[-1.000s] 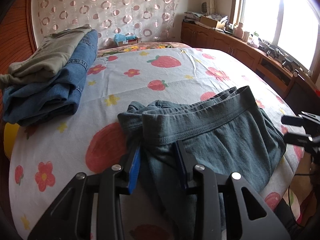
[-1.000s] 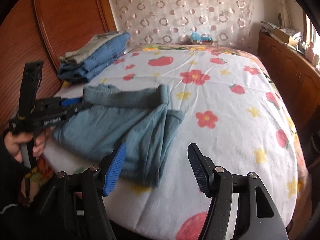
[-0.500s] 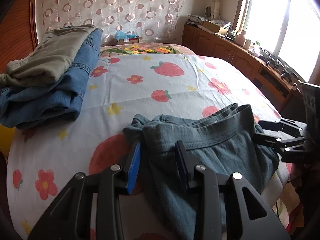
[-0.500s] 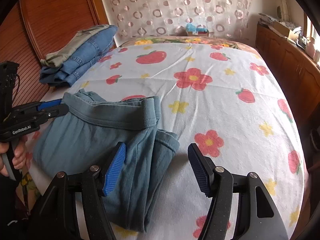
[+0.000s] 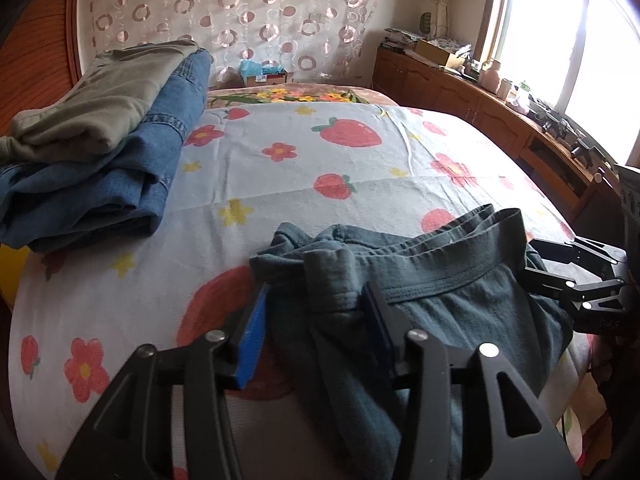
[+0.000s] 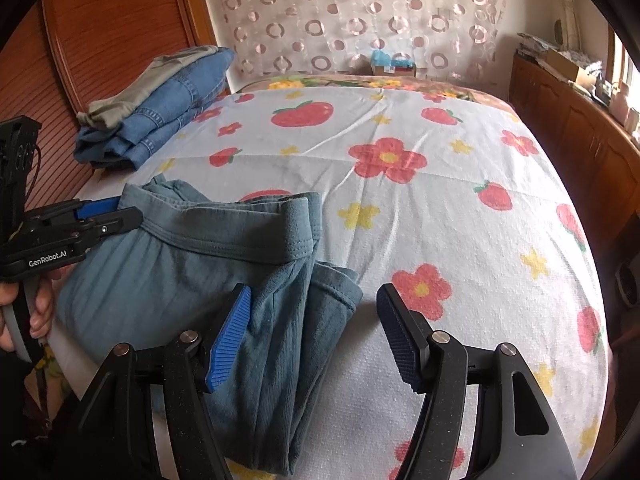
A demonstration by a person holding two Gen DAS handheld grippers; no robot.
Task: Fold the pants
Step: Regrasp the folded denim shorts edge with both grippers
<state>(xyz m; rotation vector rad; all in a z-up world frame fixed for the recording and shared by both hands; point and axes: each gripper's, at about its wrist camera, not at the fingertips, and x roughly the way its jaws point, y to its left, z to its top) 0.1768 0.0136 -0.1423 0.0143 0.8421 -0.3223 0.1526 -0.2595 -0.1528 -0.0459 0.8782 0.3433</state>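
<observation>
Item, nearest: left gripper [image 5: 316, 320], jaws closed around a bunched corner of the teal pants [image 5: 460, 300] at the waistband end. Over the last second it has been carrying that corner forward across the bedsheet [image 5: 360, 184].

Item: right gripper [image 6: 316, 332], jaws spread wide and gripping nothing, hovering over the folded leg edge of the pants, having advanced from the bed's edge.

Item: the pants, lying at the near edge of the bed, doubled over, waistband facing the headboard. Judgement: the bundle is being shifted further onto the mattress; a further fold or smoothing is likely remaining.

Item, farther: stack of folded jeans [image 5: 120, 176] with an olive garment [image 5: 100, 100] on top, well apart from the pants.
</observation>
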